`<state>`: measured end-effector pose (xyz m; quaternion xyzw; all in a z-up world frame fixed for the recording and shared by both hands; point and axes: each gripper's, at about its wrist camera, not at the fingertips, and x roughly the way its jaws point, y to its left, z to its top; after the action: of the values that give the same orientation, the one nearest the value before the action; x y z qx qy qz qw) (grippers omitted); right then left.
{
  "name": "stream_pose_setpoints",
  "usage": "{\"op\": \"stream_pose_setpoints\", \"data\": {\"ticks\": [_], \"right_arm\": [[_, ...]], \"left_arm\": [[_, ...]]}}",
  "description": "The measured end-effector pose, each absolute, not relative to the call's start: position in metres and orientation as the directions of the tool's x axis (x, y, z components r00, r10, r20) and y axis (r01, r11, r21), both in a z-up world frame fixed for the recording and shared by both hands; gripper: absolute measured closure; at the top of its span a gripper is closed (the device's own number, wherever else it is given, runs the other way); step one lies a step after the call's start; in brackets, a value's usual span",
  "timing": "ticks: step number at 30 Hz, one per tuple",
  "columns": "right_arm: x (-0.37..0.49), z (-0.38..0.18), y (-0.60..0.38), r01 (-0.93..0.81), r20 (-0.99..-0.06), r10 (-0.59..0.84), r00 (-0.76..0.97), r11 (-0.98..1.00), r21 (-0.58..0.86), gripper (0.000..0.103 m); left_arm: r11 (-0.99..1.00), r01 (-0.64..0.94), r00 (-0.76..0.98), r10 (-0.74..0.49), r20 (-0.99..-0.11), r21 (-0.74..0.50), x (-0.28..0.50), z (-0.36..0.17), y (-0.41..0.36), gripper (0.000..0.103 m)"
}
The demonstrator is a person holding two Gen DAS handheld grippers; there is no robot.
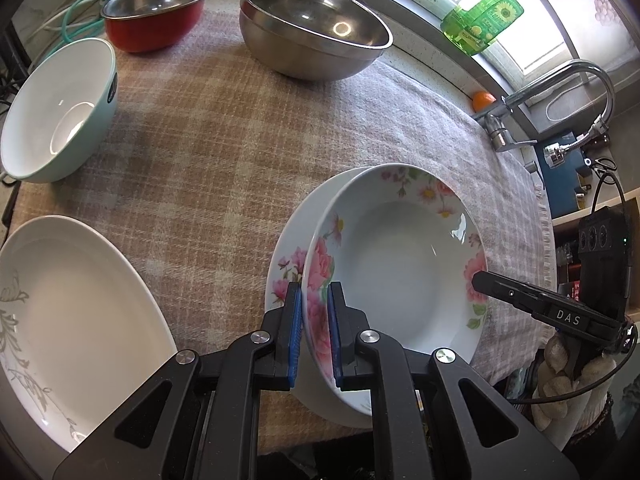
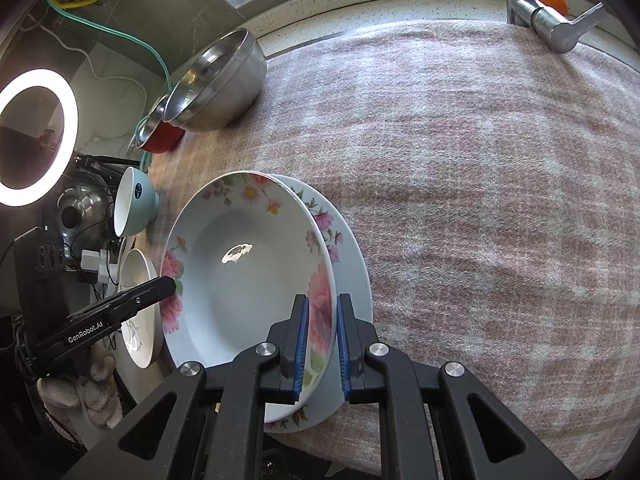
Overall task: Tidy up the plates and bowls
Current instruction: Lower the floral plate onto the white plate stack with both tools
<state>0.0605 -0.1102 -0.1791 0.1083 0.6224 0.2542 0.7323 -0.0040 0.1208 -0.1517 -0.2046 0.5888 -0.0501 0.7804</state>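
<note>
Our left claw (image 1: 314, 332) and right claw (image 2: 322, 340) were black with blue ribbed pads (image 1: 295, 336), silver pivot screws (image 1: 370, 336) and white lettering; we wore pale knit gloves (image 1: 560, 364).

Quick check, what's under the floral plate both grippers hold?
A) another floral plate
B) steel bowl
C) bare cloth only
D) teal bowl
A: both grippers, left and right, clamp the rim of the upper floral plate, and a second floral plate shows beneath it on the cloth.

I'm seeing a green soap bottle (image 1: 486, 16) standing on the windowsill, an orange (image 1: 483, 99) sitting beside the faucet (image 1: 560, 92).
</note>
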Motion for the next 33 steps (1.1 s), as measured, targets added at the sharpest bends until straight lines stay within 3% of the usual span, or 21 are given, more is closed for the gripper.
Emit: {"op": "stream_pose_setpoints", "data": {"ticks": [33], "right_arm": [[0.0566, -0.1847, -0.1004, -0.288, -0.875, 0.473, 0.098, 0.856, 0.43, 0.089]], "left_arm": [[0.923, -0.158, 0.297, -0.294, -0.909, -0.35, -0.0055, -0.1559, 0.118, 0.093]]}}
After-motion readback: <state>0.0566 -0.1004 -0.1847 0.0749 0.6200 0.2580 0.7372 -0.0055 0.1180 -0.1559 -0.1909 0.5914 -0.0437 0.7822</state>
